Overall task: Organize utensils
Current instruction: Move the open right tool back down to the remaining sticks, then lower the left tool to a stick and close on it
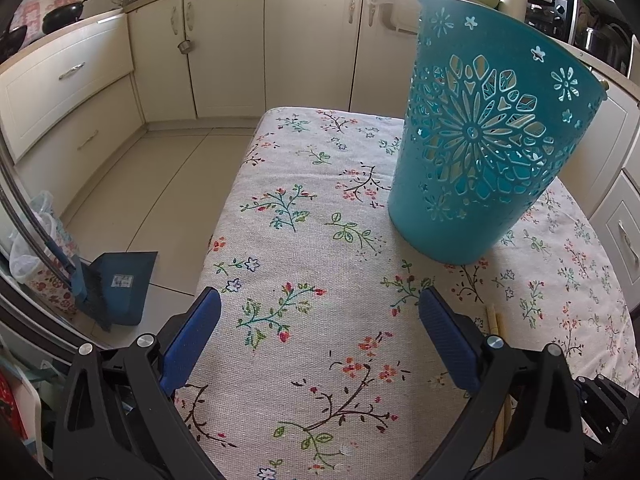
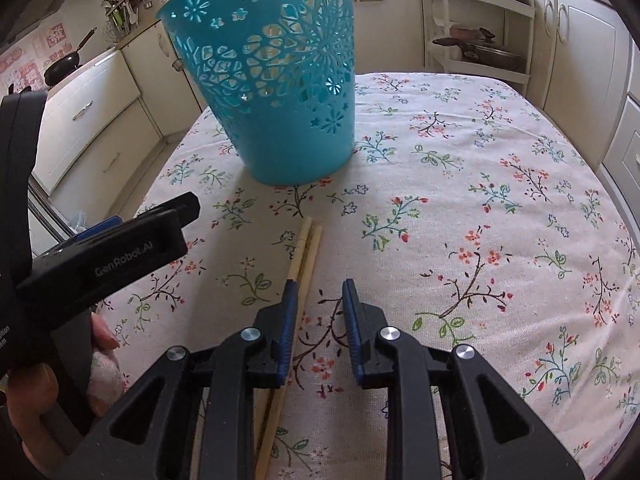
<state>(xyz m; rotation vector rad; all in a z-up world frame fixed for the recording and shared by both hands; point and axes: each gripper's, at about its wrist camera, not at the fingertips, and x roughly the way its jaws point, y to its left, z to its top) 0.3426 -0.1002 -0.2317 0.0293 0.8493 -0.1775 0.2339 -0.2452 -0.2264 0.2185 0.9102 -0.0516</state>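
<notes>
Our right tool (image 2: 320,292) sits half-spread w/ chopsticks (image 2: 306,248) under its left finger, nothing gripped. Left tool (image 1: 320,300) spread wide, empty; teal basket (image 1: 480,152) upright mid-counter (image 1: 304,240), toward the far edge.

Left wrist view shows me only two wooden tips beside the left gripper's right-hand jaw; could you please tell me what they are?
Observer: A pair of wooden chopsticks, lying side by side on the floral tablecloth.
Operator: Thank you. Does the right gripper hold them?
Observer: No. The right gripper has its jaws partly open with bare cloth between them; the chopsticks pass under its left finger.
Operator: Which way do they point?
Observer: Their far ends point toward the teal basket, with a stretch of cloth showing between the two.
</notes>
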